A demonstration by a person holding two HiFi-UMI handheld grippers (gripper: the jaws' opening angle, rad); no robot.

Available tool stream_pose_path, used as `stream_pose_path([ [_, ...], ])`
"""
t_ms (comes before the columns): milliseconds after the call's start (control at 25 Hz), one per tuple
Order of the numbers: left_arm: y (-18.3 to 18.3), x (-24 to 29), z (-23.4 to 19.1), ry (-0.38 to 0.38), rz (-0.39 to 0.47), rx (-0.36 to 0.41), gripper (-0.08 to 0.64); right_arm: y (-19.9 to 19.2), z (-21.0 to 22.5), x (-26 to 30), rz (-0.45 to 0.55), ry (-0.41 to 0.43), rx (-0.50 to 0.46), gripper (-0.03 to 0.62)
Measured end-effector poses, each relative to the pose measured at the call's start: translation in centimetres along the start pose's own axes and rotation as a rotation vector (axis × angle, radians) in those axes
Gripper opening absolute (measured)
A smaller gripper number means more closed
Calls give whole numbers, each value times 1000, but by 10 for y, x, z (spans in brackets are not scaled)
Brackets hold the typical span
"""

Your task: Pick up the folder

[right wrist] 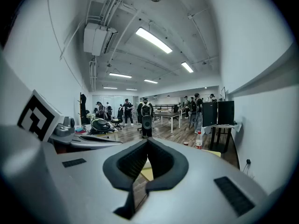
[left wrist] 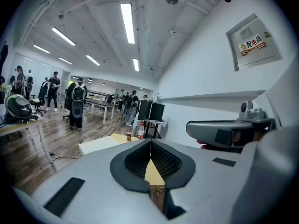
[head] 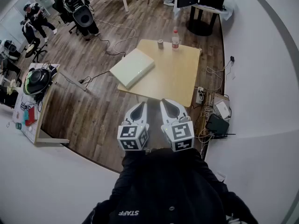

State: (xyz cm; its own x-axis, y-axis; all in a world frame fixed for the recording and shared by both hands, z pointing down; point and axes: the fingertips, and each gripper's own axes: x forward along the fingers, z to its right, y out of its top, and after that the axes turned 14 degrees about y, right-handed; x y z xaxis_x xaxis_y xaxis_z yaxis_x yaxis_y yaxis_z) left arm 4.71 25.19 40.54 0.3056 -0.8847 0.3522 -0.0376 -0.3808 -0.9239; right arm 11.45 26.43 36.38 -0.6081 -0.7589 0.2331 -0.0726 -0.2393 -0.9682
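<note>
The white folder (head: 132, 67) lies on the left part of the wooden table (head: 180, 80), its long axis slanting from near-left to far-right. It is ahead and a little left of the left gripper (head: 140, 107), which is nearer than the right gripper (head: 167, 104). Both grippers' jaws are closed together on nothing. A can (head: 160, 44) and a bottle (head: 175, 39) stand at the far edge, well apart from the folder, so nothing blocks the way.
</note>
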Motion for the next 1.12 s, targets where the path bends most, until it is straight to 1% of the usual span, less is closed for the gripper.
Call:
stream_pose_path([
  [160,-5,2,-3,1,-4,-4,34,-6,-1,3,-5,0,-3,22],
  [400,-11,-6,-15,8,-11,-16,34,-11,-16,9,-23,7,3,21],
  [640,-24,-11,-37,15,-40,-36,34,-20,-29,22,-21,12,51,23],
  [760,-35,-15,-48,18,-62,-46,34,-32,-39,30,-48,12,56,23],
  [1120,-55,-23,-83,18,-104,-71,35,-58,-75,53,-128,54,59,23],
])
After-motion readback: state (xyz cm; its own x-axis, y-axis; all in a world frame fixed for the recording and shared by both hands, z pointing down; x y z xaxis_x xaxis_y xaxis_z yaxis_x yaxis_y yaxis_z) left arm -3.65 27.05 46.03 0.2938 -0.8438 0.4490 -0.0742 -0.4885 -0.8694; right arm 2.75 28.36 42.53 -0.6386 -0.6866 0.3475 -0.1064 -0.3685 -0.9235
